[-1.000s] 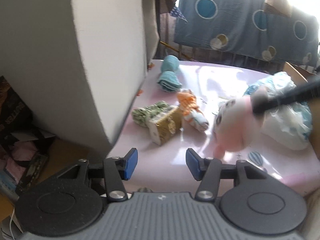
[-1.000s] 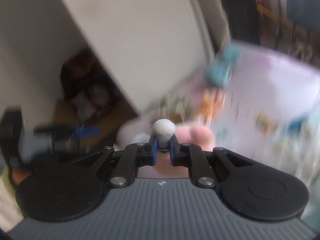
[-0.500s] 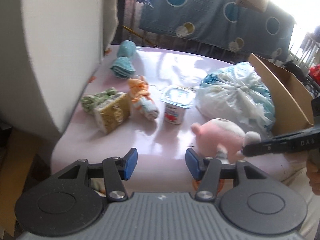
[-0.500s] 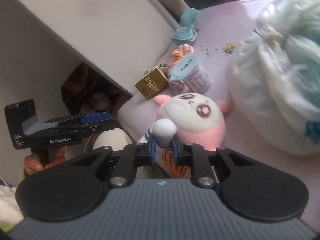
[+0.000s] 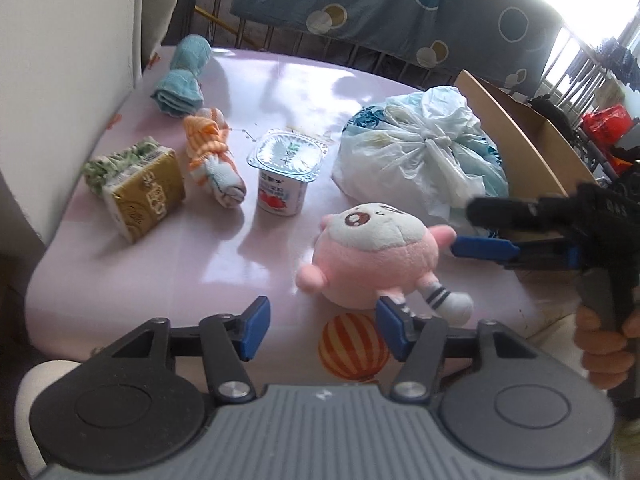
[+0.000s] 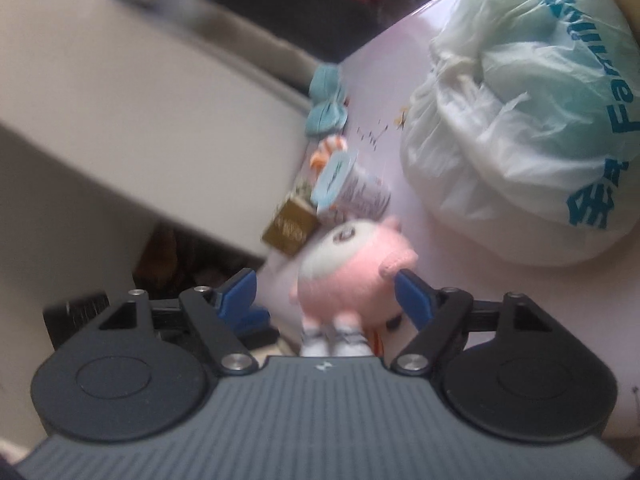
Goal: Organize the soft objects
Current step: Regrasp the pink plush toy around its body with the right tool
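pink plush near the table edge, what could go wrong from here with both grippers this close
The pink plush sits near the front edge of the table; a nudge from either gripper could roll it off. The right gripper has just been opening and its jaws now stand open either side of the plush without pressing it, so closing again might catch only an ear. The yogurt cup stands just behind; pushing the plush back could tip it.

A yogurt cup (image 5: 285, 178) with a foil lid stands upright near the middle of the pink table (image 5: 224, 256). To its left lies a gold carton (image 5: 146, 198). A tied plastic bag (image 5: 420, 152) sits at the right, beside a cardboard box (image 5: 532, 140). A blue cloth with circles (image 5: 400, 4) hangs behind.
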